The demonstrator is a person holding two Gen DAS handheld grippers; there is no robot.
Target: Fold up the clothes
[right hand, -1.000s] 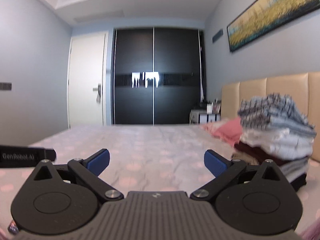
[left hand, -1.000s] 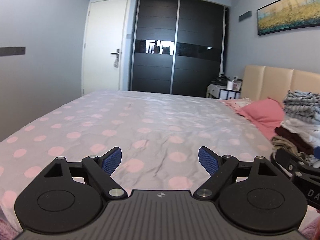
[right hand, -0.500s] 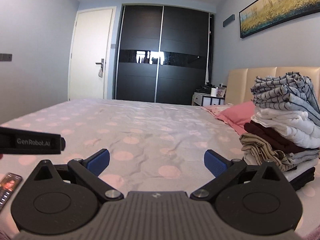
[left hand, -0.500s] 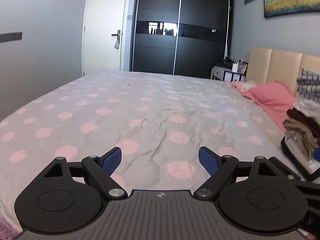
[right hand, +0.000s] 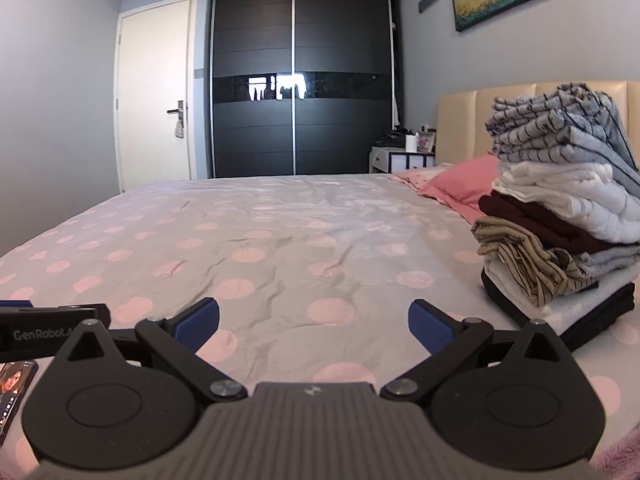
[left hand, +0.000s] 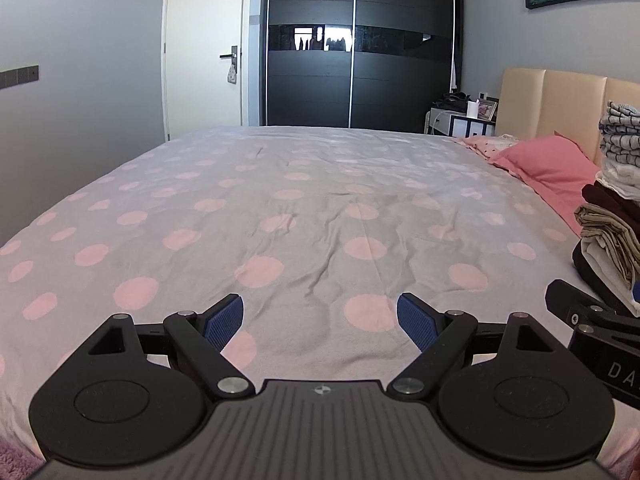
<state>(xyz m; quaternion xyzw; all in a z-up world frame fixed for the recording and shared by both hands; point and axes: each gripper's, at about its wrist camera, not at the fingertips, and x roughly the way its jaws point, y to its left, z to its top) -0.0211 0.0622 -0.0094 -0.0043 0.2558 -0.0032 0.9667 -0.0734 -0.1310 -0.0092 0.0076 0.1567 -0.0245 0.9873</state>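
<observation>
Hovering low over the polka-dot bedspread (left hand: 320, 208), left gripper (left hand: 320, 322) and right gripper (right hand: 314, 320) both have fingers spread wide, holding nothing. Stack of folded clothes (right hand: 560, 216) sits on the bedspread's right side, near the pink pillow (right hand: 464, 184); phone (right hand: 12, 392) lies at lower left.

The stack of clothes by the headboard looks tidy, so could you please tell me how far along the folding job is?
Done: a stack of folded clothes sits on the polka-dot bedspread beside the pink pillow. In hand: nothing; the left gripper and right gripper are both open and empty over the bedspread. Left: no unfolded garment shows in either view, so the folding may be finished, or more clothes lie out of view.
</observation>
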